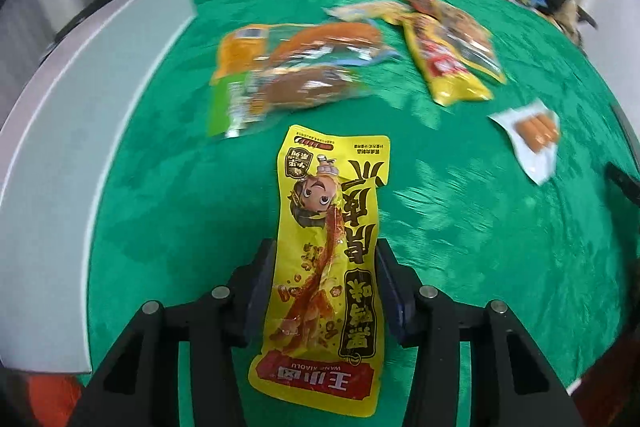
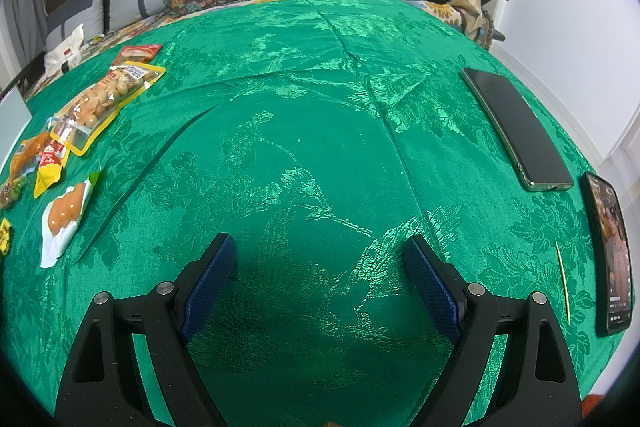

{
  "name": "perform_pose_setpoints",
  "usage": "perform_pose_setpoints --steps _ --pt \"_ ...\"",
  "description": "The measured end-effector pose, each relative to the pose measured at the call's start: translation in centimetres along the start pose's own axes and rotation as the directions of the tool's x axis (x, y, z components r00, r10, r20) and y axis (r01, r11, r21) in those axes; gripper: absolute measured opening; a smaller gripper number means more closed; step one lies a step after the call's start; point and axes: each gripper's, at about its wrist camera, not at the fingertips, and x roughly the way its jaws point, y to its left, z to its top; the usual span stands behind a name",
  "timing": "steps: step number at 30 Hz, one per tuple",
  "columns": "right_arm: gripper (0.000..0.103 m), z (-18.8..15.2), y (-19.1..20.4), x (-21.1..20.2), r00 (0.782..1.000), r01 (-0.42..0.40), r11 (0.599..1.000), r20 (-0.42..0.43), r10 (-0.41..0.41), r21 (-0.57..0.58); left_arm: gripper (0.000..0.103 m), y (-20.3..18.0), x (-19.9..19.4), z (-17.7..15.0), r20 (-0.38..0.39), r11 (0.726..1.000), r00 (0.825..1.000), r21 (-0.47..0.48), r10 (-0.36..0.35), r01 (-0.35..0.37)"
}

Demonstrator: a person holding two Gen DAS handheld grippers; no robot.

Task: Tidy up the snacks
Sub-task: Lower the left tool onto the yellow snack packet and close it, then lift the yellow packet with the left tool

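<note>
Left wrist view looks steeply down onto the green tablecloth (image 1: 460, 227), where the left gripper (image 1: 326, 259) is pinching a long yellow snack packet (image 1: 332, 247) between its two black fingers (image 1: 260, 267); the packet runs lengthwise from the claw out over the cloth. Beyond the far end of that yellow packet lie two overlapping orange-and-green packets (image 1: 296, 67), blurred. Farther off and to the right of them sits a heap of yellow packets (image 1: 448, 51), and a small white sausage packet (image 1: 528, 139) lies well apart on the right. A white box wall (image 1: 80, 131) lines the cloth's left edge, near the yellow packet.

Right wrist view shows the right gripper (image 2: 320, 267) tilted down over the cloth, its blue pads (image 2: 212, 279) spread wide with nothing between them. Bare cloth fills the room ahead of it. Two phones (image 2: 516, 131) lie along the right edge, with a thin stick (image 2: 562, 279) near them.
</note>
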Motion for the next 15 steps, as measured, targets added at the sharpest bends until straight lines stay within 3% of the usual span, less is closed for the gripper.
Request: perform_pose_setpoints --steps 2,6,9,15 --pt "0.089 0.0 0.0 0.0 1.0 0.0 1.0 0.0 0.0 0.0 0.057 0.8 0.6 0.3 -0.002 0.999 1.0 -0.034 0.013 -0.013" --pt "0.089 0.0 0.0 0.0 1.0 0.0 1.0 0.0 0.0 0.0 0.091 1.7 2.0 0.4 0.026 0.997 1.0 -0.071 0.011 -0.01" --pt "0.089 0.0 0.0 0.0 1.0 0.0 1.0 0.0 0.0 0.0 0.103 2.3 2.5 0.4 0.046 0.996 0.999 -0.09 0.017 -0.013" --pt "0.089 0.0 0.0 0.0 1.0 0.0 1.0 0.0 0.0 0.0 0.103 2.4 2.6 0.5 0.086 0.996 0.996 -0.084 0.02 -0.013"
